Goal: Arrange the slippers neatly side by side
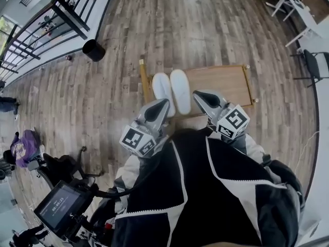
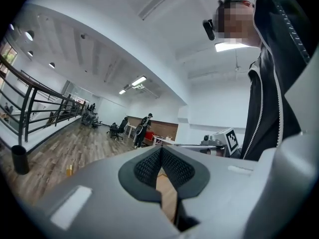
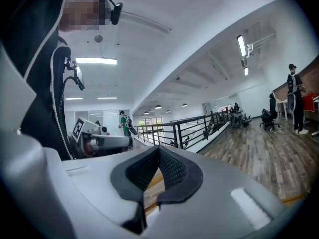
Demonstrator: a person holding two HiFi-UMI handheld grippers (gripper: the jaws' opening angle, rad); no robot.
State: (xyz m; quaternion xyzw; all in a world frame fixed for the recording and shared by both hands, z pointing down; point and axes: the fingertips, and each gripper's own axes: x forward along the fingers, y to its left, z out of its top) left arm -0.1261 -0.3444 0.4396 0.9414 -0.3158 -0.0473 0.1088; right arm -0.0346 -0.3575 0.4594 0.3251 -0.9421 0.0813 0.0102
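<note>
Two white slippers, the left one and the right one, lie side by side and touching on the left part of a low wooden table, toes pointing away from me. Both grippers hang close to my chest, above the table's near edge and clear of the slippers. The left gripper is shut with nothing between its pads; in the left gripper view its jaws meet and point level across the room. The right gripper is shut and empty too, and its jaws also point level.
A black bin stands on the wooden floor at the upper left near a black railing. A white desk and a chair are at the right. A screen on a stand sits at the lower left. People stand far off.
</note>
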